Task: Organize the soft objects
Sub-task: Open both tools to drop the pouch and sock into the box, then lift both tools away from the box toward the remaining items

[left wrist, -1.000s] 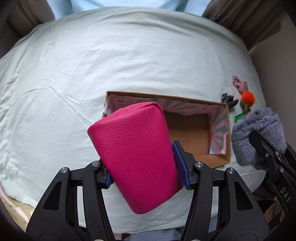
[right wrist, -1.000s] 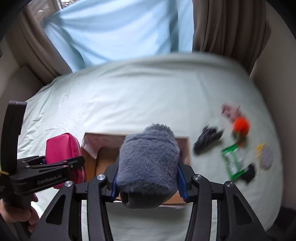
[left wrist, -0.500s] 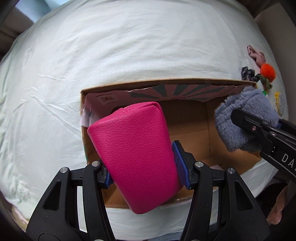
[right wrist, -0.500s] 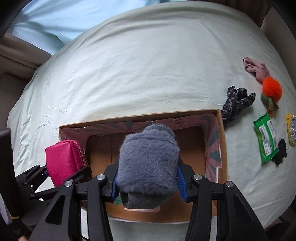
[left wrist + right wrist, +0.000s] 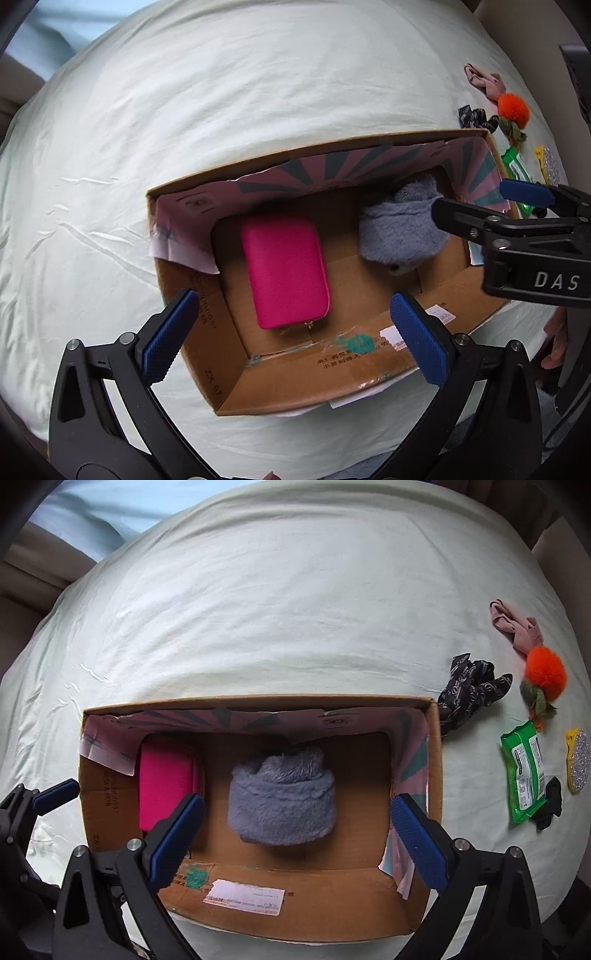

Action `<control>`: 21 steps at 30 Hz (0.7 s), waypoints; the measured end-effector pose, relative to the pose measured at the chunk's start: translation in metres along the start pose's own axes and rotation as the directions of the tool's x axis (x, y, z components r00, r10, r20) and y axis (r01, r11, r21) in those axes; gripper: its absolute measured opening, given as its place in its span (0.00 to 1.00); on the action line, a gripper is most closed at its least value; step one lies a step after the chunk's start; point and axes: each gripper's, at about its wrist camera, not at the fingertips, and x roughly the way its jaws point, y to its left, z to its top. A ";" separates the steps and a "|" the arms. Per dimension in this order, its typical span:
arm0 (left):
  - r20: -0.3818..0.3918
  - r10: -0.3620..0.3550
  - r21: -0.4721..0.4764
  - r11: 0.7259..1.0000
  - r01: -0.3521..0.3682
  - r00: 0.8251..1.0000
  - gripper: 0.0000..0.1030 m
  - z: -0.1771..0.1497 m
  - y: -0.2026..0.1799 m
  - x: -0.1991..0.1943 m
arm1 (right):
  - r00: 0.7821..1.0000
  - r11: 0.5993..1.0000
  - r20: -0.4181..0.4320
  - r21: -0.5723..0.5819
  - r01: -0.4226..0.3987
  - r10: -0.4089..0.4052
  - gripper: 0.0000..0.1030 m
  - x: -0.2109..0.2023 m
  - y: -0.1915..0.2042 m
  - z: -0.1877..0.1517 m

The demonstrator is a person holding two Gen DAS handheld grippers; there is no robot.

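An open cardboard box (image 5: 221, 373) (image 5: 295, 912) sits on the pale bed sheet. A pink leather pouch (image 5: 284, 269) (image 5: 166, 779) lies flat on the box floor at the left. A grey fluffy roll (image 5: 402, 232) (image 5: 282, 801) lies on the box floor at the right. My left gripper (image 5: 291, 339) is open and empty above the pouch. My right gripper (image 5: 297, 834) is open and empty above the grey roll; it also shows in the left wrist view (image 5: 524, 199).
On the sheet right of the box lie a black patterned cloth (image 5: 469, 698), a pink cloth (image 5: 513, 627), an orange pompom (image 5: 545, 672), a green wipes pack (image 5: 524, 771), a small black item (image 5: 550, 805) and a glittery yellow piece (image 5: 578, 760). Curtains hang behind the bed.
Both grippers moved over the box and opened. The pink pouch and the grey roll were let go and now lie on the box floor.
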 end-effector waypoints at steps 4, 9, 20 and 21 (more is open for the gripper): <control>0.036 0.018 -0.024 1.000 -0.017 0.999 1.00 -0.002 0.004 -0.013 | 1.000 0.999 0.024 0.032 -0.017 0.017 0.98 -0.012 -0.004 -0.004; 0.082 0.032 -0.044 0.999 -0.028 0.996 1.00 -0.009 0.006 -0.037 | 0.997 0.999 0.067 0.019 -0.031 0.029 0.98 -0.034 -0.001 -0.011; 0.249 0.065 -0.085 0.995 -0.045 0.966 1.00 -0.043 0.001 -0.126 | 0.961 0.999 0.275 -0.041 -0.028 0.038 0.98 -0.130 0.010 -0.047; 0.276 0.071 -0.085 0.995 -0.050 0.958 1.00 -0.048 -0.003 -0.139 | 0.954 0.999 0.299 -0.044 -0.024 0.036 0.98 -0.139 0.009 -0.052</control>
